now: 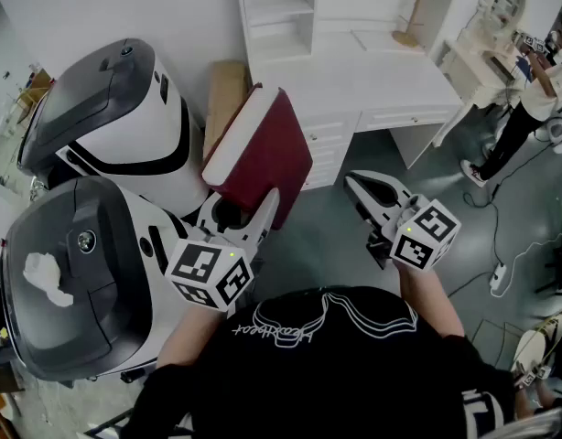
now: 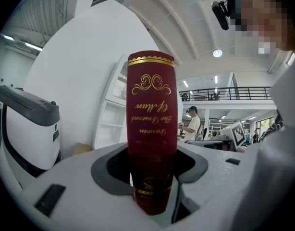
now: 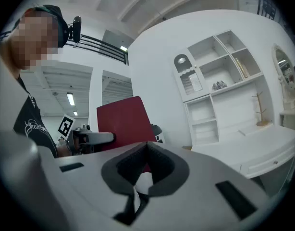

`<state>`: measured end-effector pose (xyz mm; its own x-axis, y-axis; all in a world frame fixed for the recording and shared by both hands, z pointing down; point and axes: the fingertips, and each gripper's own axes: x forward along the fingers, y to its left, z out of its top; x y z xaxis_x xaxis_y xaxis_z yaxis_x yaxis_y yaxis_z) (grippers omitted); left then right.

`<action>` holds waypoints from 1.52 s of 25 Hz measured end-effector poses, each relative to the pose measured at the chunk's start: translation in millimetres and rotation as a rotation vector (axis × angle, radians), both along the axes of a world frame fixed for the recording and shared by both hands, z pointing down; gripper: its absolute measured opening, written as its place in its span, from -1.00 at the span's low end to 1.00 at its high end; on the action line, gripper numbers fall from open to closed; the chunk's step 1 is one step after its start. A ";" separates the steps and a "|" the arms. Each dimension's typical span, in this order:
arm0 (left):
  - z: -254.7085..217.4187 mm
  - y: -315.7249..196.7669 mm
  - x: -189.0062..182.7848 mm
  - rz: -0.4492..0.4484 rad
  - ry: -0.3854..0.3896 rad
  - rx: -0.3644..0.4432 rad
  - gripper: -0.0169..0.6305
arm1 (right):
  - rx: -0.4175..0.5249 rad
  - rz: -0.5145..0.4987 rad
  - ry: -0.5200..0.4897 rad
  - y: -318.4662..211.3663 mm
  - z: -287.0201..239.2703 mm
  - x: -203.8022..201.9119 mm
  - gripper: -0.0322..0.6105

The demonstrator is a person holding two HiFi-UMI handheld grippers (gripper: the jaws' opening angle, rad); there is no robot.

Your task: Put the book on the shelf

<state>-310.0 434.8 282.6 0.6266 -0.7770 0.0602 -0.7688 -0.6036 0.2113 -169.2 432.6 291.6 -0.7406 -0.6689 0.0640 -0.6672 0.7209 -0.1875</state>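
A dark red hardback book [image 1: 265,154] with white page edges is held up, tilted, in front of the white shelf unit [image 1: 279,7]. My left gripper [image 1: 253,210] is shut on its lower end. In the left gripper view the gold-lettered spine [image 2: 152,114] stands upright between the jaws of that gripper [image 2: 152,182]. My right gripper [image 1: 356,184] hovers to the right of the book, apart from it, its jaws together with nothing in them. The right gripper view shows the book's red cover [image 3: 122,121] beyond the jaws of the right gripper [image 3: 147,147], and the shelf compartments [image 3: 219,76] to the right.
Two large white-and-grey machines [image 1: 112,117] [image 1: 70,282] stand close on the left. A cardboard piece [image 1: 224,90] leans beside the shelf. A white desk [image 1: 382,85] with drawers adjoins the shelf. A person [image 1: 528,108] stands at the far right; cables [image 1: 499,277] lie on the floor.
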 end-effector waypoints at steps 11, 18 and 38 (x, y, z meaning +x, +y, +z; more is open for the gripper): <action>8.8 -17.4 13.0 0.055 0.019 0.004 -0.30 | -0.012 0.045 -0.001 -10.0 12.7 9.4 -0.88; 11.6 -58.9 42.9 0.041 0.015 -0.014 -0.30 | -0.039 0.063 -0.053 -51.1 15.7 45.3 -0.88; 2.1 -268.3 159.6 -0.112 0.026 -0.005 -0.30 | -0.039 -0.056 -0.046 -259.2 12.7 160.7 -0.88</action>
<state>-150.4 166.5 284.7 0.5376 -0.8418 0.0492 -0.8253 -0.5133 0.2354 -8.5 173.5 304.3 -0.7797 -0.6237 0.0543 -0.6159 0.7487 -0.2452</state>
